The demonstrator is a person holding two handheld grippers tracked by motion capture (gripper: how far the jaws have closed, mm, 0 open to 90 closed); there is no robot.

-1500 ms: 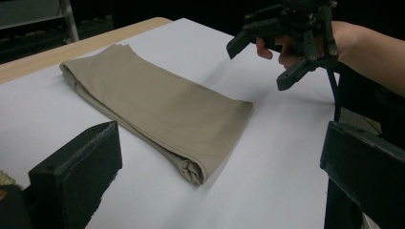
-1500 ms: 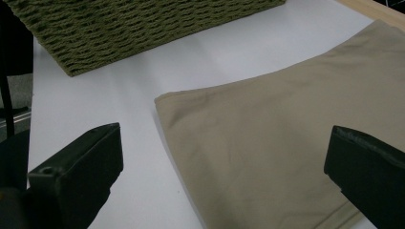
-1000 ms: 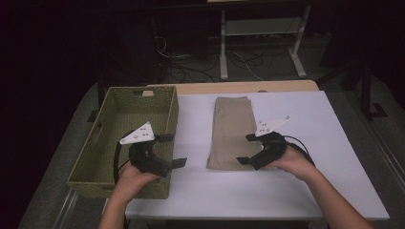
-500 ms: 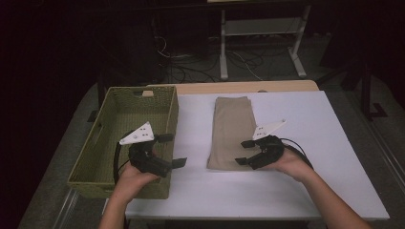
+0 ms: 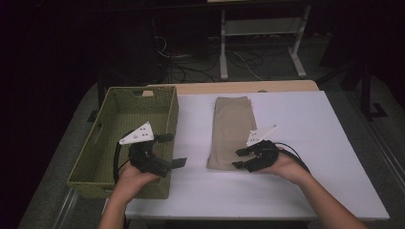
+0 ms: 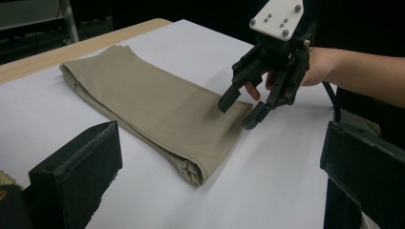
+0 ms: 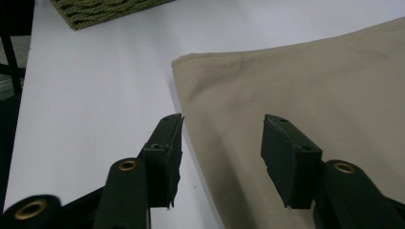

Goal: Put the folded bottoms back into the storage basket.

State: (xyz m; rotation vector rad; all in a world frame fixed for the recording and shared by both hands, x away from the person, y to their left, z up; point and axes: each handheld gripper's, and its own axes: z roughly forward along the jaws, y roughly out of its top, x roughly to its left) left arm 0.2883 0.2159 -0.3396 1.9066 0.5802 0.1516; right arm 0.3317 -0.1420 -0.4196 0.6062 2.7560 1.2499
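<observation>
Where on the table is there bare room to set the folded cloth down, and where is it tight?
Widest free patch: the white table right of the folded cloth, out to its right edge. A narrower bare strip runs between the cloth and the green basket. Crowded: the cloth's near end, where the right gripper straddles its corner, and the left gripper at the basket's wall.

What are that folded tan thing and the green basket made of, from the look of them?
The folded tan cloth looks like matte woven cotton or twill: fine weave grain, soft rounded fold edges. The green basket seems woven from grass or paper cord, with a ribbed, braided texture; which fibre I cannot tell.
</observation>
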